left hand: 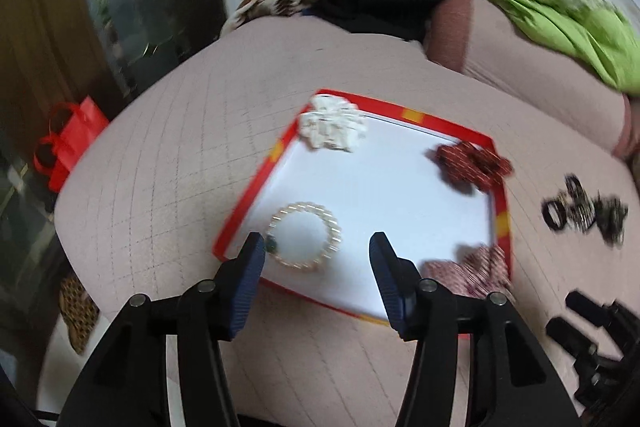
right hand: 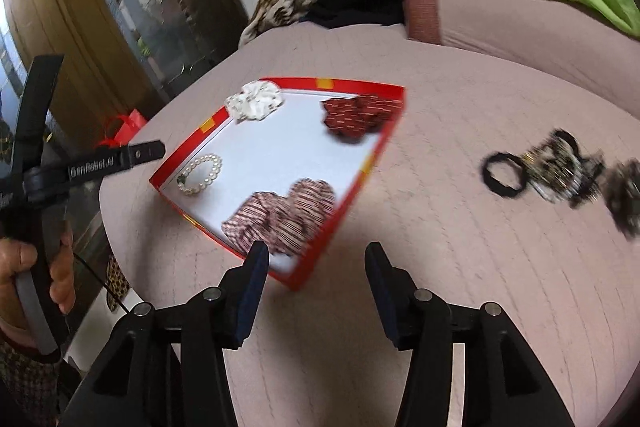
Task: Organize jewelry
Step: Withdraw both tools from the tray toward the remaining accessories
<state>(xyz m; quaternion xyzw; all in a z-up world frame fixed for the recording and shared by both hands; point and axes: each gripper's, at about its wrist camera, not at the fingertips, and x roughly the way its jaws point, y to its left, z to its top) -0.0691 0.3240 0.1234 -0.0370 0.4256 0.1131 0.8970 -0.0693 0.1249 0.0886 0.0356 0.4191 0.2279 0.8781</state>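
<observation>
Pink quilted bed (right hand: pixel 460 247): red tray (right hand: pixel 362 169) four-filled; loose black pile (right hand: pixel 560 175) right. Both tools agape, empty. Bring your right tool (right hand: pixel 316 291) over one piece; pinch singly.

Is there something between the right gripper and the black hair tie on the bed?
Nothing visible. The right gripper is open, and only bare bedcover lies between it and the hair tie, which lies apart from the tray.
</observation>
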